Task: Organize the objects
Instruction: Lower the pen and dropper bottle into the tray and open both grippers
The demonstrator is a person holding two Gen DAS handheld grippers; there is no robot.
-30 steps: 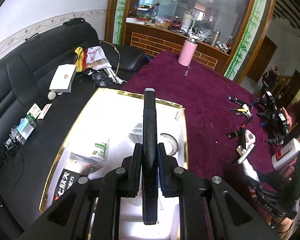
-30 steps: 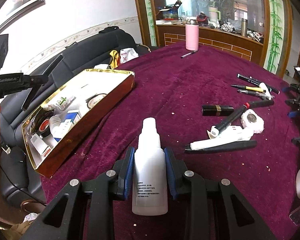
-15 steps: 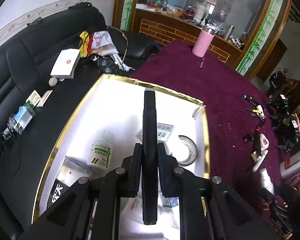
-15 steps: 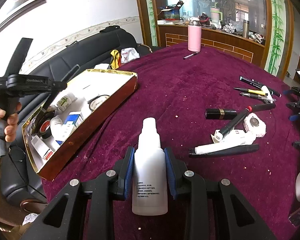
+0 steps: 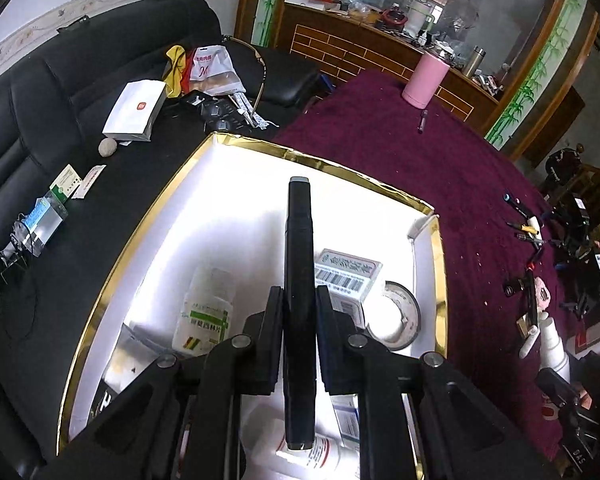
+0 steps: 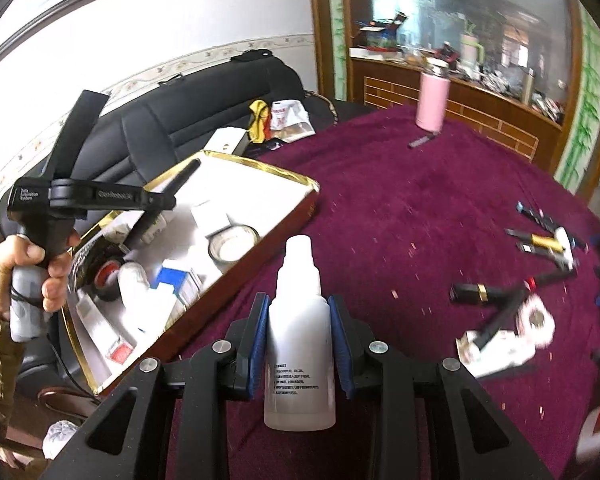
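A black bar (image 5: pixel 299 280) is clamped in the left gripper (image 5: pixel 299 300) over the box (image 5: pixel 324 164) for dropping in; a white bottle (image 6: pixel 300 320) is gripped by the right gripper (image 6: pixel 300 336) over the table's (image 6: pixel 420 208) near edge.

Daylit fisheye views, tray interior (image 5: pixel 236 200) overexposed, right view motion-blurred.

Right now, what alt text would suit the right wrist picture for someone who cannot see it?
The right gripper clamps a white bottle over a maroon tablecloth. At left, a hand holds another gripper above a gold-rimmed box of small items.
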